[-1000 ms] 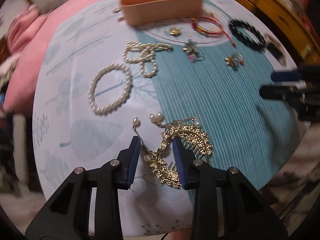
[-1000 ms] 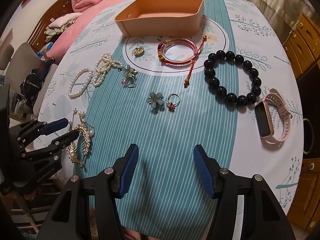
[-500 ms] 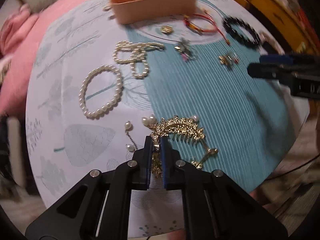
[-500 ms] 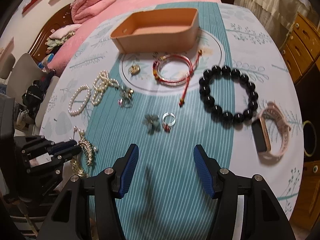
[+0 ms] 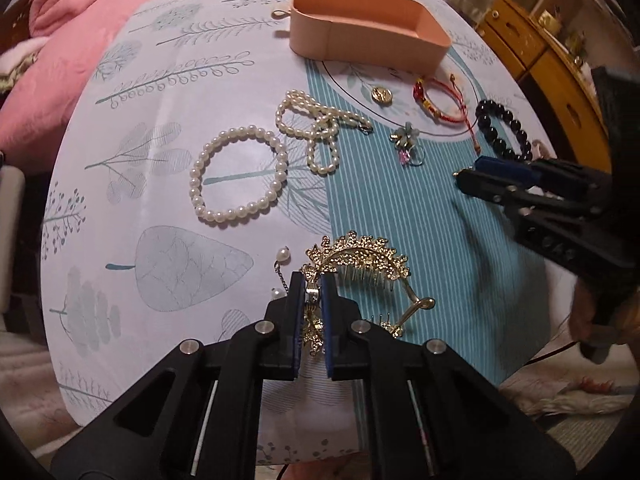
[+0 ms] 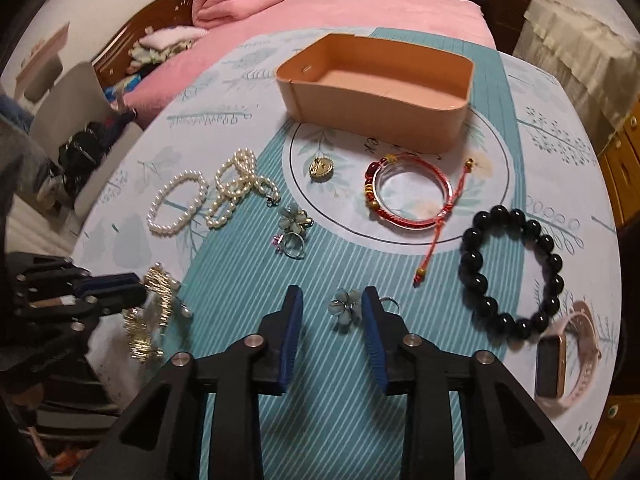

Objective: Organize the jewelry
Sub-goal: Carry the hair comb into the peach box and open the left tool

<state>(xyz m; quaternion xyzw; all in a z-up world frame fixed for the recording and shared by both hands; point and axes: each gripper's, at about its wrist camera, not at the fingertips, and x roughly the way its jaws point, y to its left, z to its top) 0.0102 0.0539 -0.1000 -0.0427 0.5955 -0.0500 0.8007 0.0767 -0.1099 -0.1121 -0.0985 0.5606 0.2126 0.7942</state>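
Note:
My left gripper (image 5: 312,280) is shut on a gold hair comb (image 5: 364,258) with pearl drops, at the near left of the table; it also shows in the right wrist view (image 6: 154,308). My right gripper (image 6: 331,294) is open, its jaws either side of a small teal flower ornament (image 6: 343,307), with a silver ring (image 6: 390,302) just right of the right jaw. The peach tray (image 6: 376,114) stands empty at the back. Pearl bracelet (image 6: 178,209), pearl strand (image 6: 236,188), red bangle (image 6: 412,190) and black bead bracelet (image 6: 512,268) lie on the cloth.
A gold pendant (image 6: 321,168), a second flower piece with a ring (image 6: 292,228) and a pink smartwatch (image 6: 560,356) also lie on the table. A pink bed (image 6: 360,12) is behind the table, wooden drawers (image 5: 548,64) to the right.
My left gripper closed on the gold hair comb and has raised one end of it. My right gripper moved forward over the flower ornament and narrowed its opening.

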